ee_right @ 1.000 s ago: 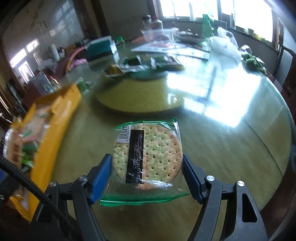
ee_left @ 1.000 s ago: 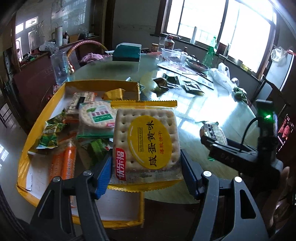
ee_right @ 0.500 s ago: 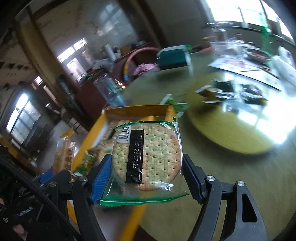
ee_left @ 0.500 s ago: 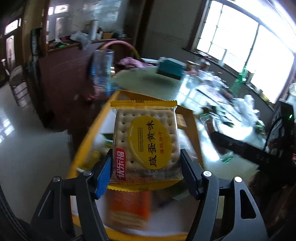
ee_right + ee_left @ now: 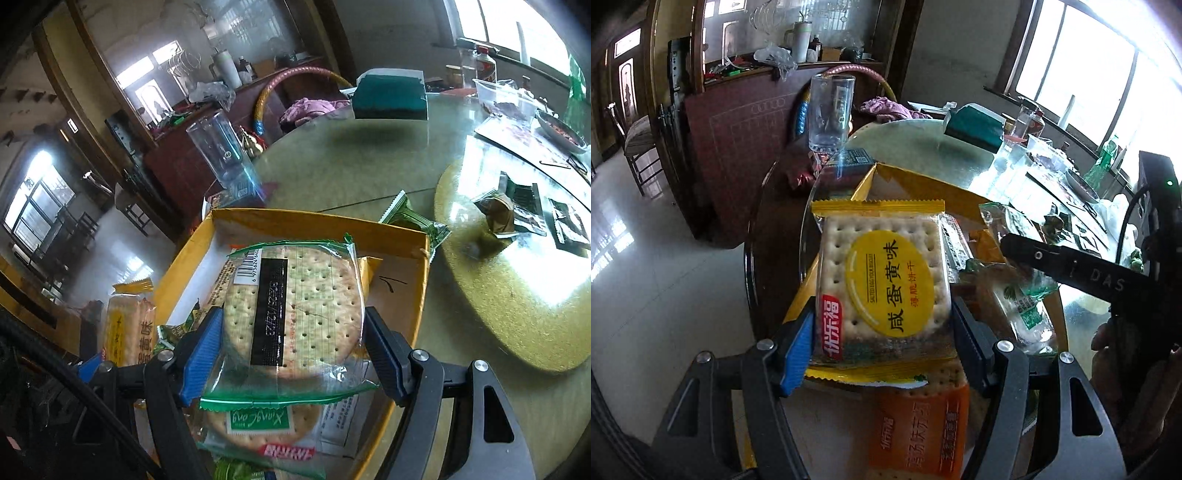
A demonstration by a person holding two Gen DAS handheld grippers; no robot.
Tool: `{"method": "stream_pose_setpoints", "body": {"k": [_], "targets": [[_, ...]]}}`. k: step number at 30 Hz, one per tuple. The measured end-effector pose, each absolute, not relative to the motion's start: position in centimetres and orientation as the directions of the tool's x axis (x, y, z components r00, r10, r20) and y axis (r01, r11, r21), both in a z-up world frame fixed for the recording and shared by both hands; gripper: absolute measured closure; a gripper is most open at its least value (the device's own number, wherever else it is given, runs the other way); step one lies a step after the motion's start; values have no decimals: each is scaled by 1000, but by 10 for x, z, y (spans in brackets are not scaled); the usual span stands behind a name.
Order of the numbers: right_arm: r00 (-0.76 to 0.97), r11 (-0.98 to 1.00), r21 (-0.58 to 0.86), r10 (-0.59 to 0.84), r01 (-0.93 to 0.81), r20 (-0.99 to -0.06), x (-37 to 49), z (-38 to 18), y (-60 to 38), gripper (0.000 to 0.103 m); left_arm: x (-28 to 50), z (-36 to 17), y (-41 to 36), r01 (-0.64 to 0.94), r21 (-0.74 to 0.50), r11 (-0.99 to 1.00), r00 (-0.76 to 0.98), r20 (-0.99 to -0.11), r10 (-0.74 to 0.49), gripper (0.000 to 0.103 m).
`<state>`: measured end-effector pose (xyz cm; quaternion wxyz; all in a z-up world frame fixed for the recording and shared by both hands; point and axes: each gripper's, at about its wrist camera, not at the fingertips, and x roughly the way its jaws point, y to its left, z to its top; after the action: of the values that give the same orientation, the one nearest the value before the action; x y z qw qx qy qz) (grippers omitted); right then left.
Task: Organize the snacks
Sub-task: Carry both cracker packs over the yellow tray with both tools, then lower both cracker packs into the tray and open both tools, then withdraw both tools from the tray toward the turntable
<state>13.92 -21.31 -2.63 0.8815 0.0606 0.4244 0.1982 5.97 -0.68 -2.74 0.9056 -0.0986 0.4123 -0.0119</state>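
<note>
Glass table (image 5: 354, 162): left tool (image 5: 882, 343) clamps yellow cracker pack (image 5: 882, 280); right tool (image 5: 293, 354) clamps round-cracker pack (image 5: 295, 310) above yellow box (image 5: 314, 221).

On the yellow cracker packet (image 5: 882, 284) in my left gripper (image 5: 882, 343) I read "SALTED EGG YOLK BISCUIT" and 咸蛋黄味 on the yellow oval, with 优乐福 on a red tag at its 7 o'clock. The black arm (image 5: 1082, 273) at 3 o'clock reads "DAS". The round cracker packet (image 5: 295, 314) in my right gripper (image 5: 295, 350) bears a barcode starting 6 973624. The packet beneath (image 5: 260, 424) says "XiangCong", upside down.
</note>
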Motion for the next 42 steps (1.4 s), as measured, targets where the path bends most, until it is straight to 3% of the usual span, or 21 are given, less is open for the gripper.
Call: {"method": "stream_pose_setpoints", "body": {"k": [11, 13, 15, 26, 42], "targets": [[555, 921, 265, 384, -285, -738, 148, -33, -209, 27, 68, -37, -8, -62, -146, 987, 638, -766, -73, 34], [556, 920, 268, 388, -287, -735, 146, -33, -210, 27, 68, -36, -9, -69, -147, 987, 641, -765, -69, 31], [557, 918, 275, 392, -285, -732, 145, -31, -211, 27, 66, -35, -9, -74, -149, 986, 647, -760, -66, 22], [588, 901, 294, 432, -320, -683, 119, -13, -225, 24, 42, -12, -19, -144, -91, 985, 717, -696, 41, 18], [674, 910, 357, 400, -211, -621, 66, -12, -332, 24, 22, 22, -116, 78, -79, 994, 725, -680, -111, 17]]}}
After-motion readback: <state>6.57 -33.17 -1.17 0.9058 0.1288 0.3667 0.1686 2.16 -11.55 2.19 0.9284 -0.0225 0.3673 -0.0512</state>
